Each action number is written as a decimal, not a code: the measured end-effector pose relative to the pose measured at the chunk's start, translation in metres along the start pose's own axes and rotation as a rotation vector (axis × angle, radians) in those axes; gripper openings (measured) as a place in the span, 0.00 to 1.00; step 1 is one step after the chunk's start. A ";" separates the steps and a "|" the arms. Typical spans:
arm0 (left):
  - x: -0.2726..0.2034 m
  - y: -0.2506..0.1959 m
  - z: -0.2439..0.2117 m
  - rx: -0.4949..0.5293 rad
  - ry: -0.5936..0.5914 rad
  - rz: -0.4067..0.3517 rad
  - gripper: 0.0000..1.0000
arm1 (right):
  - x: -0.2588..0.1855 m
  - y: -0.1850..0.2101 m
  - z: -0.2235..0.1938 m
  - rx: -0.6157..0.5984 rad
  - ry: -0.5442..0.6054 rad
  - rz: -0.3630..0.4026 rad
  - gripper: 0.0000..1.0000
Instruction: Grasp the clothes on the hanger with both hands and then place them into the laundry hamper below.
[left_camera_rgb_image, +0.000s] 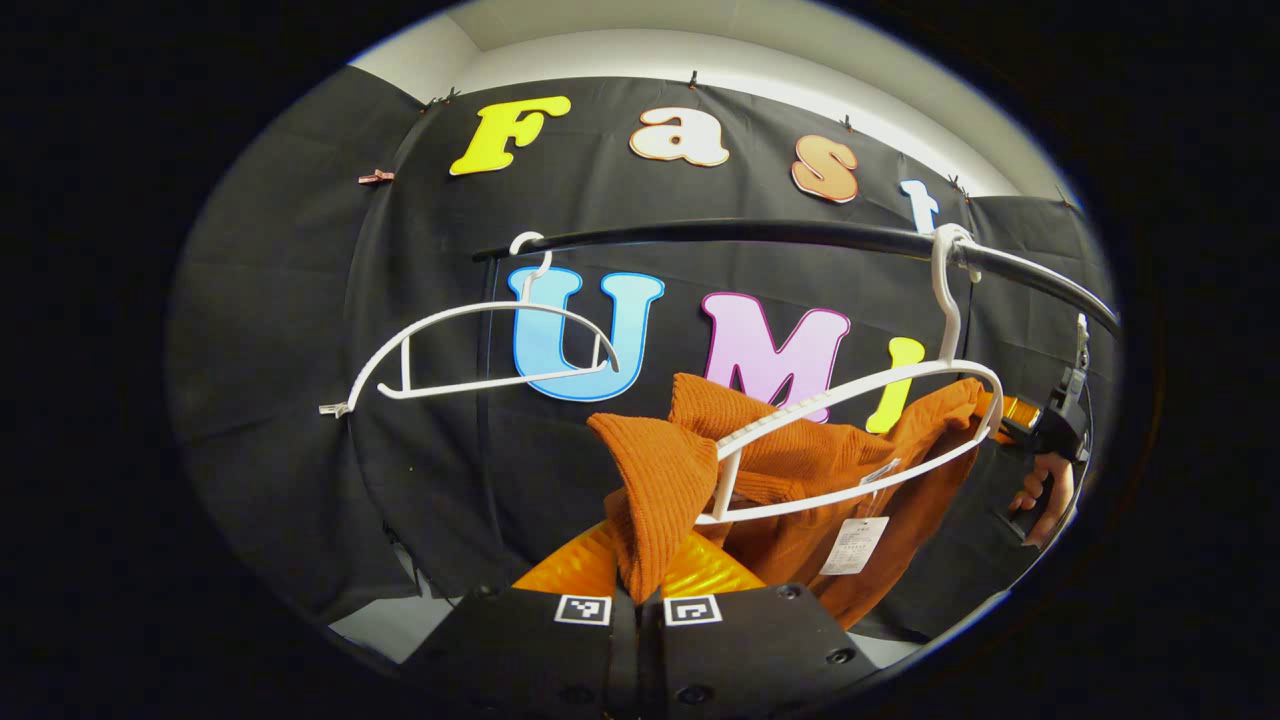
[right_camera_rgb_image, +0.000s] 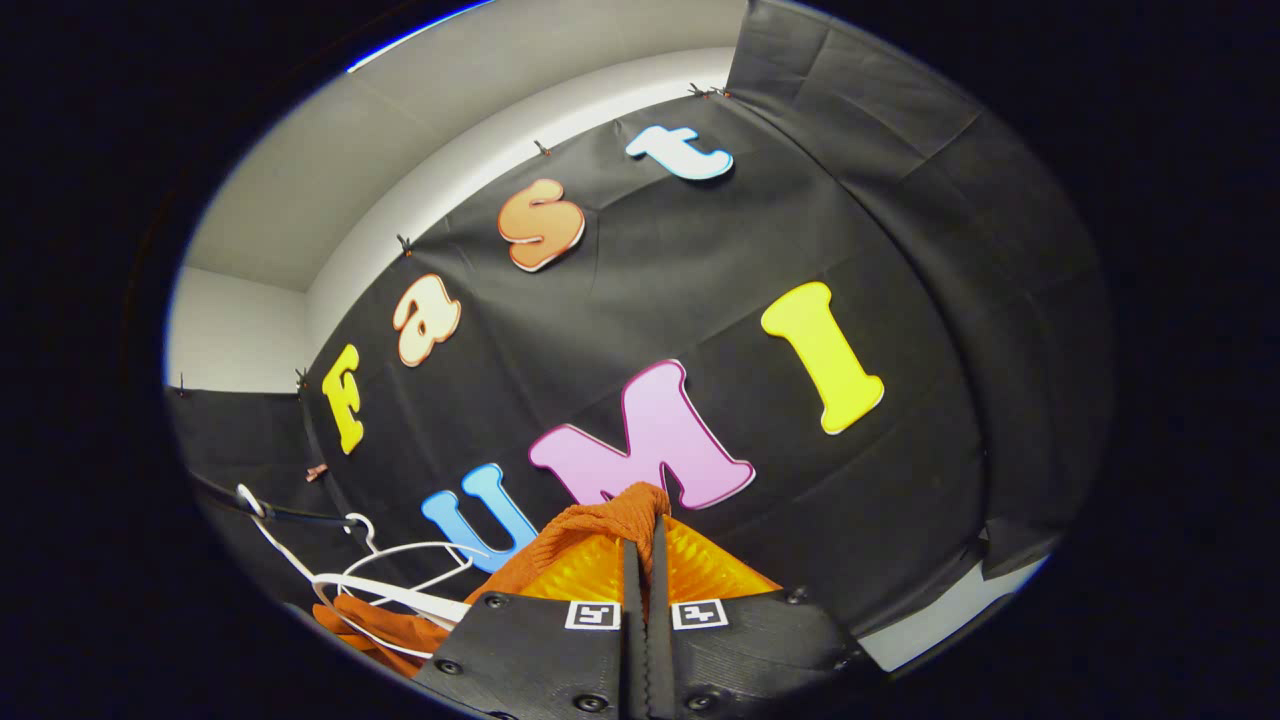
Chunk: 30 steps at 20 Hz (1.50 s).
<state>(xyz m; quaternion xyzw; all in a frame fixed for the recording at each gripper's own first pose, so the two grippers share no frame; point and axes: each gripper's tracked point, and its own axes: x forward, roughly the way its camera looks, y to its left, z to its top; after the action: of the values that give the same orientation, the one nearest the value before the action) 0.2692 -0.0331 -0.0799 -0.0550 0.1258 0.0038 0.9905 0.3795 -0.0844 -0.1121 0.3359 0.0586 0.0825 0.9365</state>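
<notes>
Orange sweater (left_camera_rgb_image: 800, 450) hangs on a white hanger (left_camera_rgb_image: 860, 430), each shoulder pinched between closed left tongs (left_camera_rgb_image: 638, 570) and right tongs (right_camera_rgb_image: 646, 545).

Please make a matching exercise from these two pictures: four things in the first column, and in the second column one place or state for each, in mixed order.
Things:
1. orange sweater
2. bare white hanger
3. black rail
4. paper tag

Places or states:
A. carries both hangers by their hooks
B. dangles from the sweater
C. pinched by both grippers, still on its hanger
D. hangs with no garment, to the left in the left gripper view

Pairs: 1-C, 2-D, 3-A, 4-B
</notes>
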 end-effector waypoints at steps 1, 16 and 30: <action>0.001 0.006 0.004 -0.007 -0.010 0.005 0.05 | -0.005 0.001 -0.008 0.031 0.006 0.007 0.04; -0.004 0.034 0.039 -0.038 -0.040 0.008 0.05 | -0.029 -0.027 -0.090 0.049 0.179 -0.001 0.04; 0.014 0.098 -0.063 -0.100 0.107 0.101 0.05 | -0.105 0.014 -0.182 0.134 0.348 0.065 0.05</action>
<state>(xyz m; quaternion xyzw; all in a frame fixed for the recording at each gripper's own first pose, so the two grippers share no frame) 0.2652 0.0569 -0.1550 -0.0979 0.1806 0.0570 0.9770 0.2455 0.0184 -0.2374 0.3799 0.2140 0.1655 0.8846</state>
